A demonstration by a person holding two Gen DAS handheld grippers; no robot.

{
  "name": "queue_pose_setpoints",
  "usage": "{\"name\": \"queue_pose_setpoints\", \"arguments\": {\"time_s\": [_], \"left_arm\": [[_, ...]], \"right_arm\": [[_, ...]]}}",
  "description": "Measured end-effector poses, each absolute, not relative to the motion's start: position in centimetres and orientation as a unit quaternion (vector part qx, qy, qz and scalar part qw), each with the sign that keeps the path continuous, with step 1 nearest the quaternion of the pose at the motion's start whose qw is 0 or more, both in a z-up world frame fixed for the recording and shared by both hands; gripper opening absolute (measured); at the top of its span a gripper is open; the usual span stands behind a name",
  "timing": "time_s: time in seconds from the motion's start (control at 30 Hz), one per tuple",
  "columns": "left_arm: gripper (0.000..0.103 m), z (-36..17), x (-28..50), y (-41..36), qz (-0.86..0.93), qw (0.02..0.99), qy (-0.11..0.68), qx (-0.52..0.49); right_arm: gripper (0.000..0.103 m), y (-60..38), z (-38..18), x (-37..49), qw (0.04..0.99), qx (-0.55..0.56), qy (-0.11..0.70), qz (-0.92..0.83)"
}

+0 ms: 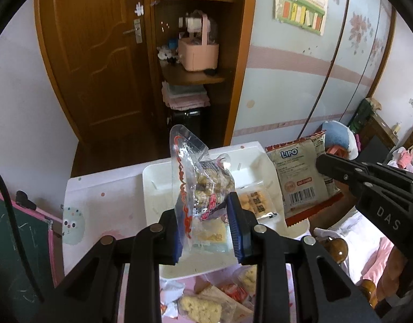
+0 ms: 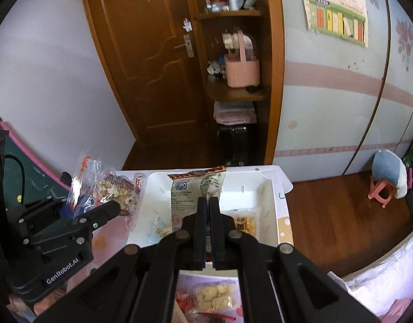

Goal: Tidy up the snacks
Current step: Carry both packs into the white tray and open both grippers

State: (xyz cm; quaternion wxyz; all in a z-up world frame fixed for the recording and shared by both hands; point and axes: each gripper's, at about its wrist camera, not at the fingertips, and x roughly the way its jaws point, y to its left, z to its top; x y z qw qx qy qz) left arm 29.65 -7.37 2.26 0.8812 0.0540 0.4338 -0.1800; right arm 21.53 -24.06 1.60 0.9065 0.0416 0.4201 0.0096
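Note:
My left gripper (image 1: 206,231) is shut on a clear snack bag (image 1: 201,183) of small wrapped sweets and holds it upright above the white box (image 1: 158,188); it also shows in the right wrist view (image 2: 109,188). My right gripper (image 2: 208,207) is shut on a beige Lipo biscuit pack (image 2: 190,188) and holds it over the same white box (image 2: 271,202). That pack shows at the right in the left wrist view (image 1: 298,177). A small yellow snack packet (image 1: 256,202) lies inside the box.
The box stands on a small white and pink table (image 1: 98,202). More snack packets (image 2: 214,296) lie on the table's near side. A green chalkboard (image 1: 15,255) stands at the left. A wooden door (image 2: 147,67) and shelves (image 2: 233,94) are behind.

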Motion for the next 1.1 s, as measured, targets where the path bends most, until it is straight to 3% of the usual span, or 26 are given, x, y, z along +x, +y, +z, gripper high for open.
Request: {"name": "queue_pose_setpoints", "arguments": {"time_s": [0.63, 1.1], "left_arm": [[0.027, -8.6, 37.7, -8.7, -0.173, 0.848, 0.496, 0.071], [0.028, -13.4, 40.5, -9.0, -0.158, 0.833, 0.523, 0.087]], "right_arm": [[0.002, -24.7, -9.8, 30.7, 0.862, 0.059, 0.503, -0.031], [0.002, -23.8, -15.0, 33.6, 0.838, 0.051, 0.541, -0.039]]}}
